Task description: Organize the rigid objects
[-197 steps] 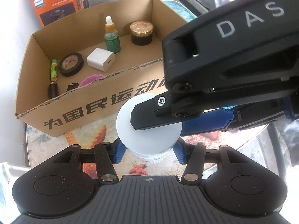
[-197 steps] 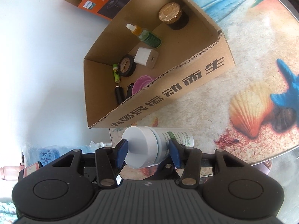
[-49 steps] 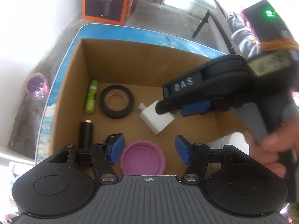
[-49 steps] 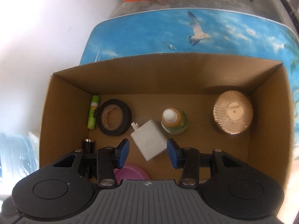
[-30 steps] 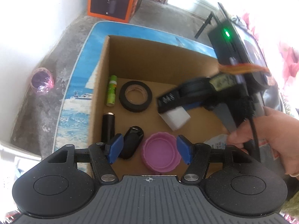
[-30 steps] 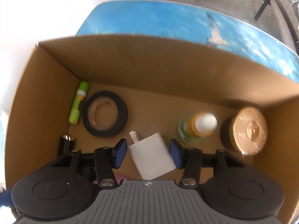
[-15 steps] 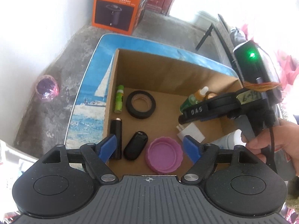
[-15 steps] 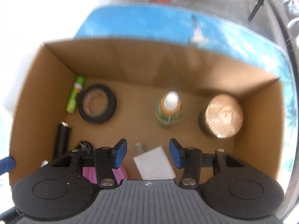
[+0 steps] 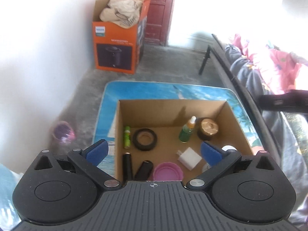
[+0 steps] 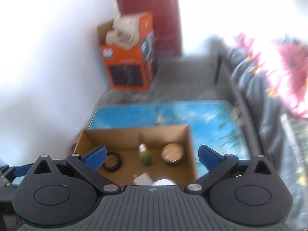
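Pulled back and raised since half a second ago: both tongs now high above the cardboard box (image 9: 221,113), with floor, wall and red door filling the upper frame where box interior filled it before. Right view heavily blurred from motion.

Largest first. Blue seaside-print desk (image 9: 146,90) across the middle of the left view, box sitting on it at centre. Orange appliance carton (image 9: 117,44) on the floor in the upper left-centre, stuffed with pale cloth. Grey and pink fabric along the right edge.

Inside the box, lower centre of the left view: black tape roll (image 9: 145,139), gold-lidded jar (image 9: 208,128) to the right, purple round lid (image 9: 168,171) at the near wall, white charger cube (image 9: 189,157) right of it. Smaller: green dropper bottle (image 9: 186,132) upright beside the jar, two black cylinders (image 9: 143,170) near the left wall, lime-green tube (image 9: 127,137) behind them. White bottle (image 9: 228,148) partly hidden behind a blue pad at the right of the box.

Left tongs (image 9: 154,151) spread wide, gripping nothing. Right tongs (image 10: 152,155) likewise spread and empty.

Judgement: charger released inside the box, all visible items contained, both tools retreating. Sorting probably at or near its end, though anything left outside the frame cannot be ruled out.
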`<move>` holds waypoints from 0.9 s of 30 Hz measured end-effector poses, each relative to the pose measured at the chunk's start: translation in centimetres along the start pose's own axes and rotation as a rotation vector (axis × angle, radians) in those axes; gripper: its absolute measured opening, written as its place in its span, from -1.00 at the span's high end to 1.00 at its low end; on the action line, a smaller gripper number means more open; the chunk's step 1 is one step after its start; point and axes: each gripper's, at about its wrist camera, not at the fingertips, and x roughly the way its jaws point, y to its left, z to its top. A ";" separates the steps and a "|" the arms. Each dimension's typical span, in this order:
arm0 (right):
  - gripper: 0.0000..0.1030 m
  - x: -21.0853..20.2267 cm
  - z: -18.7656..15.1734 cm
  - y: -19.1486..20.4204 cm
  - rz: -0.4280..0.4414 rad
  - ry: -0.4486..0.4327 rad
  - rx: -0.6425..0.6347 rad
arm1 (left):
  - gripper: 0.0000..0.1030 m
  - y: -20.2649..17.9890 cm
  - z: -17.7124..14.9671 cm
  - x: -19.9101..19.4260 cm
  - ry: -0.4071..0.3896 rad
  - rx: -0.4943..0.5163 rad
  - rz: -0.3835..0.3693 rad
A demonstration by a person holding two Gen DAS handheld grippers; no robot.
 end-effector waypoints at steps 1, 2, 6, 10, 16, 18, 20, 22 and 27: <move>-1.00 -1.4 -0.1 -0.4 -0.022 -0.035 0.001 | -0.99 -0.5 0.0 -0.3 -0.004 0.013 0.021; -1.00 -2.6 -0.1 -0.8 -0.049 -0.069 0.002 | -0.99 -1.0 0.2 -0.6 -0.003 0.032 0.045; -1.00 -6.2 -0.3 -1.6 -0.208 -0.216 0.025 | -0.99 -2.5 0.5 -1.0 0.026 0.090 0.030; -1.00 -9.1 -0.7 -2.8 -0.304 -0.337 0.047 | -0.99 -3.3 0.5 -1.1 0.044 0.063 -0.022; -1.00 -6.7 -1.5 -4.7 -0.293 -0.222 0.042 | -0.99 -4.3 0.3 -0.3 0.068 0.054 -0.033; -1.00 -4.6 -2.5 -4.1 -0.346 -0.164 0.007 | -0.99 -4.4 0.1 0.4 0.098 0.061 0.005; -1.00 -2.9 -3.8 -3.2 -0.375 -0.051 -0.030 | -0.99 -3.9 -0.1 1.4 0.160 0.030 0.024; -1.00 -0.9 -4.7 -2.9 -0.335 0.065 -0.021 | -0.99 -3.3 -0.5 2.7 0.223 -0.008 0.024; -1.00 2.3 -6.4 -1.7 -0.232 0.263 0.045 | -0.99 -2.5 -1.2 4.1 0.302 -0.032 0.054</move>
